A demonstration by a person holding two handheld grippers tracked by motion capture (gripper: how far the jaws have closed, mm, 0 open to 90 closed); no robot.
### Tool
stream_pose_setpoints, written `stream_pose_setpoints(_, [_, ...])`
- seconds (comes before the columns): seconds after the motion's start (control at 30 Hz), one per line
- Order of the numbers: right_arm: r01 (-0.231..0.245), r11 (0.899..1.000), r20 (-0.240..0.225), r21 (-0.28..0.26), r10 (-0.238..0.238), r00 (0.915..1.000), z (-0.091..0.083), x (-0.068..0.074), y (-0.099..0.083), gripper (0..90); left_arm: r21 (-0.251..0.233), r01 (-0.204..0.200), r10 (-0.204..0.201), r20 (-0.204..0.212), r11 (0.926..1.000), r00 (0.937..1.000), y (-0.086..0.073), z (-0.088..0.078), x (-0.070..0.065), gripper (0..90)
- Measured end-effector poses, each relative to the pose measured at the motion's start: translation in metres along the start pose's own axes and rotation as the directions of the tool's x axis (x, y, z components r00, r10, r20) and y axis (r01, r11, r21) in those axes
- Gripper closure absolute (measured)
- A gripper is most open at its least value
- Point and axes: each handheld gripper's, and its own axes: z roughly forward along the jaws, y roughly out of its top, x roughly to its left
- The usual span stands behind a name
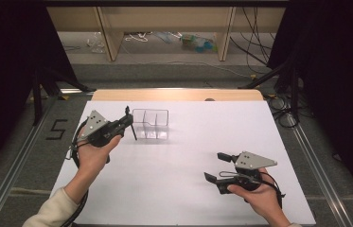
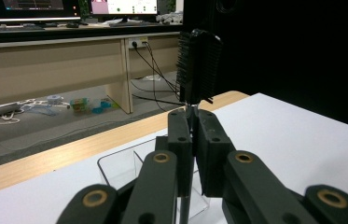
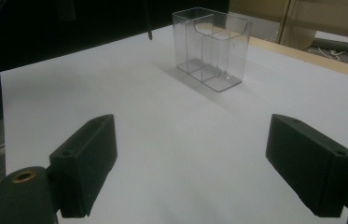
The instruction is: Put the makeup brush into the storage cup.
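- Your left tongs [image 1: 127, 124] clench a slim black brush [image 2: 198, 65] by its thin handle, held just beside the clear holder [image 1: 150, 124]; a loose pinch could let it swivel or slip.
- Nudge the holder's wall and it may tip or slide across the desk [image 1: 174, 179].
- Your right tongs [image 1: 216, 166] hang released, well apart.
- The holder's compartments look empty.
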Motion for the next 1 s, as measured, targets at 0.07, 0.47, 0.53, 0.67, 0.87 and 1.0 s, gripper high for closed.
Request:
stream_pose_setpoints(0.07, [0.006,1.0,0.003,0.008,-0.006,1.0,-0.0005,-0.0003,0.0001,17.5,-0.001,0.008,-0.008,0.0,1.0,1.0,0.0003,0.0004,-0.0004,85.0])
stream_pose_setpoints(0.47, [0.0,1.0,0.001,-0.001,0.0,1.0,0.0007,-0.0001,-0.0007,17.5,-0.001,0.002,-0.002,0.0,1.0,1.0,0.0024,0.0031,0.0015,85.0])
stream_pose_setpoints(0.53, [-0.001,1.0,-0.002,-0.008,0.001,1.0,0.0013,-0.0002,-0.001,17.5,-0.001,0.006,-0.006,-0.001,1.0,1.0,0.0029,0.0037,0.0015,85.0])
stream_pose_setpoints(0.67, [-0.007,1.0,0.005,0.01,0.007,1.0,-0.0001,0.0001,-0.0007,17.5,-0.002,0.009,-0.009,-0.001,1.0,1.0,0.004,0.0043,0.0019,85.0])
stream_pose_setpoints(0.87, [-0.003,1.0,0.008,0.012,0.002,1.0,-0.0002,-0.0004,-0.0008,17.5,-0.002,0.011,-0.011,-0.003,0.9999,0.9999,0.0054,0.0048,0.0033,85.1])
stream_pose_setpoints(1.0, [-0.003,1.0,0.007,0.011,0.003,1.0,-0.0001,-0.0004,-0.0008,17.5,-0.003,0.009,-0.009,-0.004,1.0,1.0,0.0062,0.0055,0.0039,85.0])
